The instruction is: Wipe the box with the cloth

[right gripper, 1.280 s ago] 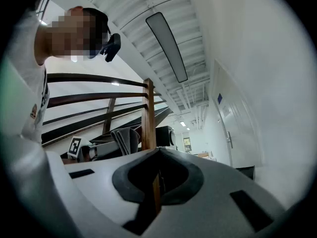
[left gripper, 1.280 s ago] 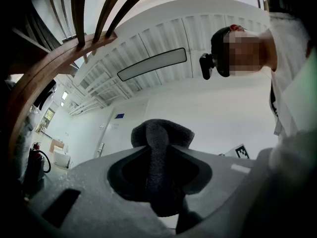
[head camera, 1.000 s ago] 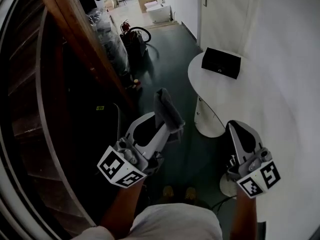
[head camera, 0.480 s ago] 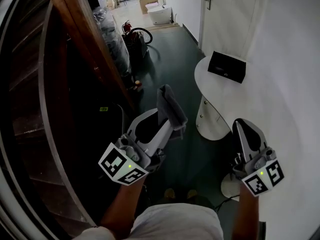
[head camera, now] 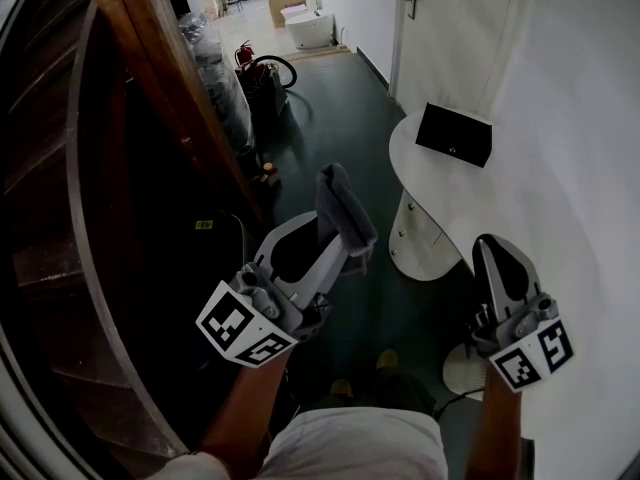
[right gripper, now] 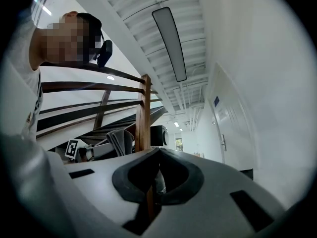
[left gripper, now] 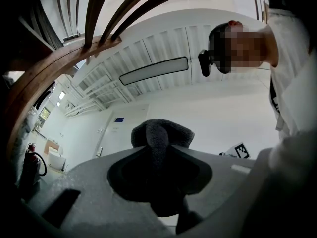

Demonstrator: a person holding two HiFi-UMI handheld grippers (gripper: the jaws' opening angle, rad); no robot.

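Observation:
A black box (head camera: pixel 453 134) lies on a white round-edged table (head camera: pixel 520 198) at the right, ahead of both grippers. My left gripper (head camera: pixel 335 233) is held over the dark floor, shut on a folded grey cloth (head camera: pixel 343 204) that sticks up past its jaws. In the left gripper view the cloth (left gripper: pixel 161 133) fills the gap of that gripper (left gripper: pixel 158 155). My right gripper (head camera: pixel 492 246) hovers above the table's near edge, well short of the box. Its jaws are shut with nothing between them, as the right gripper view shows (right gripper: pixel 157 155); there the left gripper's cloth (right gripper: pixel 120 141) also appears.
A wooden stair railing (head camera: pixel 150 78) runs along the left. A fire extinguisher (head camera: pixel 243 56) and wrapped bundles (head camera: pixel 222 93) stand by it, with cartons (head camera: pixel 300 23) at the far end of the green floor. A white door (head camera: pixel 440 28) is behind the table. The person's feet (head camera: pixel 365 373) show below.
The person has stepped forward and both grippers have travelled a little toward the table. The cloth stays clamped in the left gripper; the right one stays shut.

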